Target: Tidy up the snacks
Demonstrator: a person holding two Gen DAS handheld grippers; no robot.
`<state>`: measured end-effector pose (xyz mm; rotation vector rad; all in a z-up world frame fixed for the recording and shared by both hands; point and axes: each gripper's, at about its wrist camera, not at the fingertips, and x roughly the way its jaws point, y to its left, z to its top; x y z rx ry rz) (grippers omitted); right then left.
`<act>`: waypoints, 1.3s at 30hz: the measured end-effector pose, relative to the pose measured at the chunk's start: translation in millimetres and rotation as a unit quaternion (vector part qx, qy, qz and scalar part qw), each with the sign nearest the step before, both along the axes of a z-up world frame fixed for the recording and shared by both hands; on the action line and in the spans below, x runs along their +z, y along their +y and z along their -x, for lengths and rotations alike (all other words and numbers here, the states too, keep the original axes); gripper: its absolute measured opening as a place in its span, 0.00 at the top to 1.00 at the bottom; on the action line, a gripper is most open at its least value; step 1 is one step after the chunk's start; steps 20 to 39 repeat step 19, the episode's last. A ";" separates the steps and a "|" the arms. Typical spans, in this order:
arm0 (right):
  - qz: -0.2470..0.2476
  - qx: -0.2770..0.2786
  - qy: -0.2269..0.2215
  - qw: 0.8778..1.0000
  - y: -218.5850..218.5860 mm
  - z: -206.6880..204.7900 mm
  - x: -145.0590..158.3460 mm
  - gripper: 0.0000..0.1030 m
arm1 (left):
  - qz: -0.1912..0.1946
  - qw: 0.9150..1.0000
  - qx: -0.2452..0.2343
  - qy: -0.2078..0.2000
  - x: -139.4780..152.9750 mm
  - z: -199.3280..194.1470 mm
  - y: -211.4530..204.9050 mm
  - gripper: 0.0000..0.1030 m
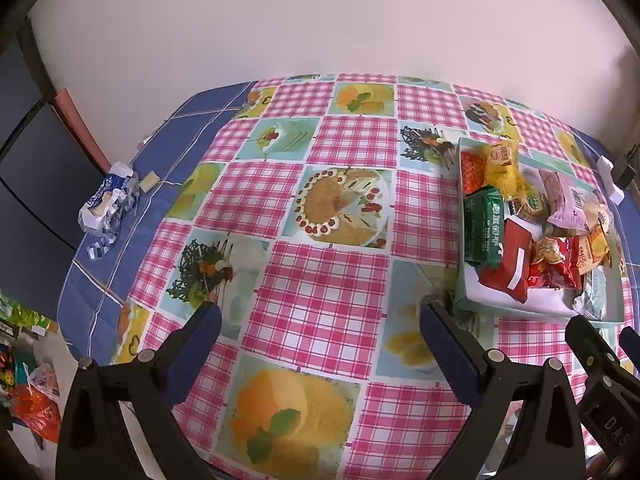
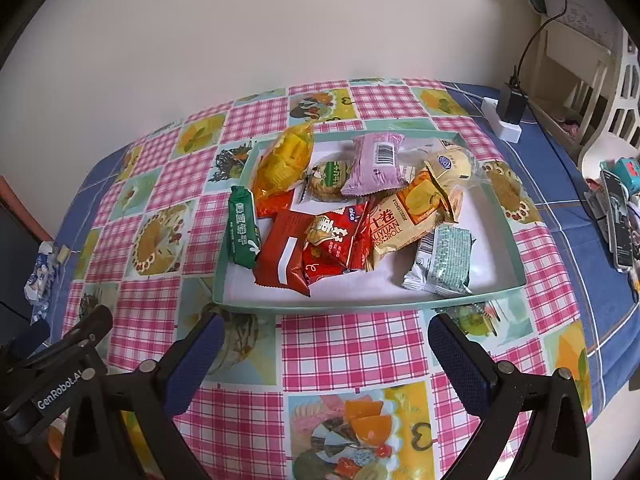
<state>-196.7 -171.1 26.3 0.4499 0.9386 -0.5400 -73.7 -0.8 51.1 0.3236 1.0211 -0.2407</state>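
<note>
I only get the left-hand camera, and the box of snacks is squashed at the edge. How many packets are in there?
Observer: About ten; the tray shows whole in the right camera, with the packets piled toward its left and back.
Operator: What's on the table past it?
Observer: A white power strip with a black plug in it.
Operator: Is the other gripper holding anything?
Observer: No, the right gripper is open and empty, just short of the tray's near rim.
</note>
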 end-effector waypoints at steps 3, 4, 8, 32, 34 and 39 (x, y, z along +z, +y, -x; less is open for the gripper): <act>0.000 -0.001 -0.002 1.000 0.1 0.4 0.4 0.00 | 0.003 1.000 0.007 0.005 -1.3 -0.8 0.9 0.03; -0.001 -0.001 -0.002 1.000 -0.4 0.5 0.3 0.00 | 0.005 1.000 0.008 0.006 -1.2 -0.9 1.3 0.04; 0.000 0.000 -0.002 1.000 -0.5 0.7 0.5 0.00 | 0.009 1.000 0.011 0.005 -0.7 -1.3 2.3 0.03; -0.001 -0.001 -0.003 1.000 0.4 1.0 0.7 0.00 | 0.011 1.000 -0.007 -0.018 7.4 4.8 -2.9 0.04; -0.001 -0.001 -0.003 1.000 0.4 1.0 0.7 0.00 | 0.011 1.000 -0.007 -0.018 7.4 4.8 -2.9 0.04; -0.001 -0.001 -0.003 1.000 0.4 1.0 0.7 0.00 | 0.011 1.000 -0.007 -0.018 7.4 4.8 -2.9 0.04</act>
